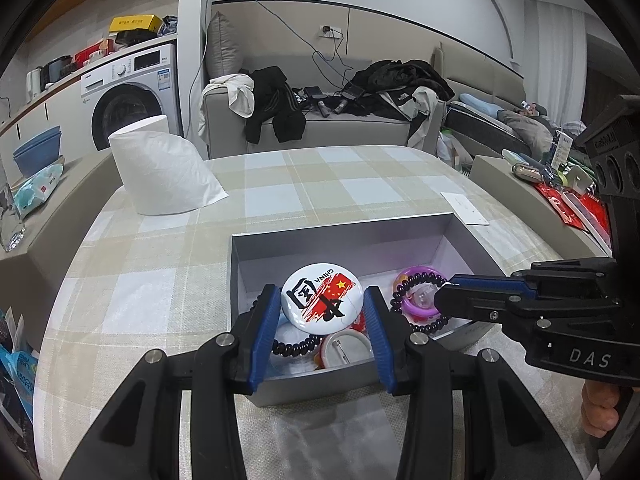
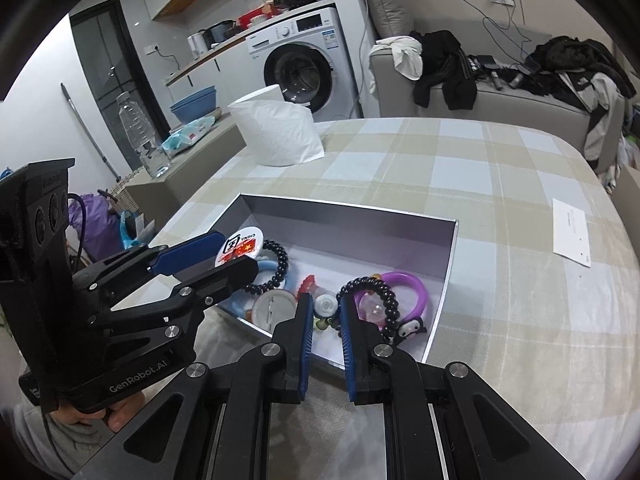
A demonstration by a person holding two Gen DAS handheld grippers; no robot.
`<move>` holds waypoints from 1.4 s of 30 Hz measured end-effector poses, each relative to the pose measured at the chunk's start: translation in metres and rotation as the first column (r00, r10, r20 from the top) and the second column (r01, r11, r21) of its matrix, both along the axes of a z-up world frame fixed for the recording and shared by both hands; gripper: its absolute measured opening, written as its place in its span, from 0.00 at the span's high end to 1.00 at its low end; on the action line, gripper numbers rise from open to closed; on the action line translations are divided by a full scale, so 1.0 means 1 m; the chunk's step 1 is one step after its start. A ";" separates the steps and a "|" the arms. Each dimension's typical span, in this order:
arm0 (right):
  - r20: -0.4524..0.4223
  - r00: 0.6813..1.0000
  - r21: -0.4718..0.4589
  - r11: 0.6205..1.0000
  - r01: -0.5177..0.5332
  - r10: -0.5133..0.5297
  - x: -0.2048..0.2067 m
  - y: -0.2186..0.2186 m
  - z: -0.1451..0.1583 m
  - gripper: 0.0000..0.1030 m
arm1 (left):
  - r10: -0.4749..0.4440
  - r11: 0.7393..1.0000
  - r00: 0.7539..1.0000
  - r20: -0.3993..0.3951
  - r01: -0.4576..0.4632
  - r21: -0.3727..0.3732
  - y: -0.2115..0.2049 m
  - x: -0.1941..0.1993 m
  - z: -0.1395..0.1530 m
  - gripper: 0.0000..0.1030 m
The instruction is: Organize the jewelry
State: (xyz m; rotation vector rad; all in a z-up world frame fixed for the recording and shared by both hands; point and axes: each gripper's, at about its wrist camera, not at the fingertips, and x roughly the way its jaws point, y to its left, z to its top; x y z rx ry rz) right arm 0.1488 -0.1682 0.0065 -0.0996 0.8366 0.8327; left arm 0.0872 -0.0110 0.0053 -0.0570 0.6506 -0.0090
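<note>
An open grey box (image 1: 340, 226) (image 2: 348, 204) sits on the checked tablecloth. My left gripper (image 1: 322, 312) (image 2: 240, 252) is shut on a round white badge (image 1: 320, 294) (image 2: 239, 245) with a red flag print, held over the box's near-left part. Under it lie a black bead bracelet (image 1: 292, 348) (image 2: 280, 264) and a second badge (image 1: 344, 348) face down. My right gripper (image 1: 442, 298) (image 2: 326, 308) is shut, with nothing seen between its pads. It hovers over the box's right part beside another black bead bracelet (image 1: 396, 303) (image 2: 386, 292) and a purple ring (image 1: 420, 314) (image 2: 416, 284). Whether it touches them I cannot tell.
A white tissue roll (image 1: 160, 168) (image 2: 276, 132) stands at the table's far left. A white paper slip (image 1: 464, 208) (image 2: 572, 232) lies right of the box. A water bottle (image 2: 138, 132) and blue bowls stand on the side bench. A sofa with clothes is behind the table.
</note>
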 end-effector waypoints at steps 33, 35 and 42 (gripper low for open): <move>0.225 0.965 0.059 0.990 0.125 -0.136 -0.030 -0.045 0.022 0.00 | 0.033 0.999 0.991 0.131 -0.031 -0.018 -0.002 -0.040 0.021 0.01; 0.236 0.963 0.080 0.990 0.117 -0.133 -0.035 -0.048 0.021 0.00 | 0.048 0.999 0.990 0.135 -0.047 -0.015 0.000 -0.044 0.019 0.01; 0.291 0.950 0.152 0.985 0.075 -0.117 -0.046 -0.050 0.019 0.00 | 0.089 0.996 0.983 0.158 -0.084 -0.041 0.010 -0.051 0.010 0.01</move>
